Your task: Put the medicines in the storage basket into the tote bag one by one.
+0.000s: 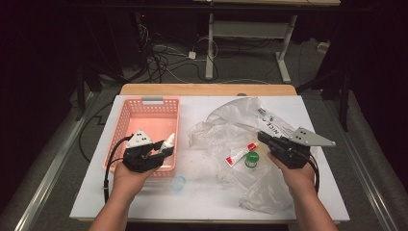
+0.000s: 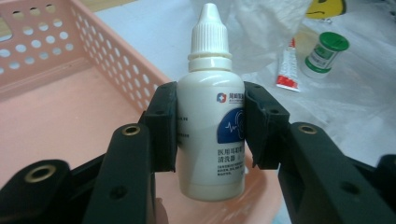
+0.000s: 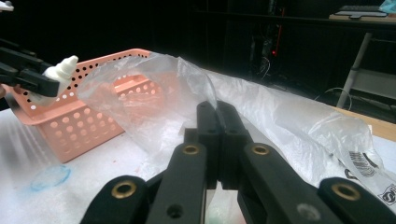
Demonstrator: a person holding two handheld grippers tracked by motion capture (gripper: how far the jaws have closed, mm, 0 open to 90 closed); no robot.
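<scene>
The left gripper (image 2: 210, 126) pinches the white bottle (image 2: 212, 116) upright, cap up, just over the pink basket's (image 1: 149, 103) right wall, while the right gripper (image 3: 217, 112), pressed together on the plastic bag (image 1: 240, 120), is well apart near the table's right edge.

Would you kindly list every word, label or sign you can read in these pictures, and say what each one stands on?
White dropper bottle: blue label with a logo and Chinese print, too blurred to read.
Plastic bag: black letters that look like "NICE"; a barcode with no legible digits; part of a yellow face sign.
Red and white tube: print too small to read.
Green-capped jar: label unreadable.
</scene>
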